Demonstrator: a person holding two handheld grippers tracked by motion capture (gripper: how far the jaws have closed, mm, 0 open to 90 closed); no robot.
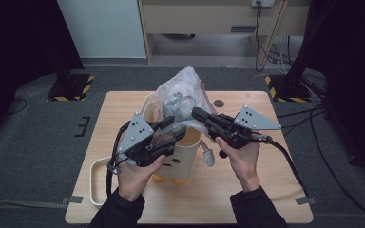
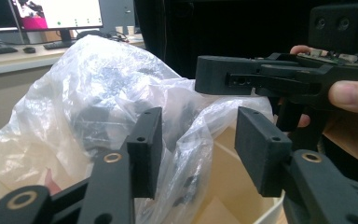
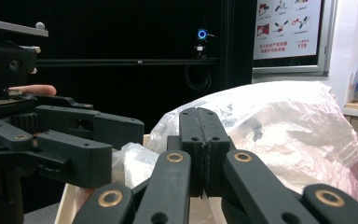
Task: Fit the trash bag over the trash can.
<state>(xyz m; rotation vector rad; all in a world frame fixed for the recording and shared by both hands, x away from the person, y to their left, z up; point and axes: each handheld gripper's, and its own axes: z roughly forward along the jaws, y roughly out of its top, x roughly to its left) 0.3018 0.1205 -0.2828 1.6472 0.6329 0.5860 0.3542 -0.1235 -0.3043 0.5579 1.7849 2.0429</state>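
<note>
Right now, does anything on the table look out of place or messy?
Yes. The clear plastic bag billows up crumpled out of the cream bin instead of lining it neatly. The right gripper has its jaws shut at the bag's edge; the left gripper has its jaws apart with a fold of the bag between them.

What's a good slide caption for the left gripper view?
Open left gripper straddles a clear plastic bag in a cream bin.

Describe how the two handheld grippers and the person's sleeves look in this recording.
Both the left gripper and right gripper are matte black, each topped by a grey three-cornered plate dotted with dark holes. Their flat rectangular jaws hang on linked arms with brass-coloured pivot rings. A black cable trails from the right one. The sleeves are dark.
</note>
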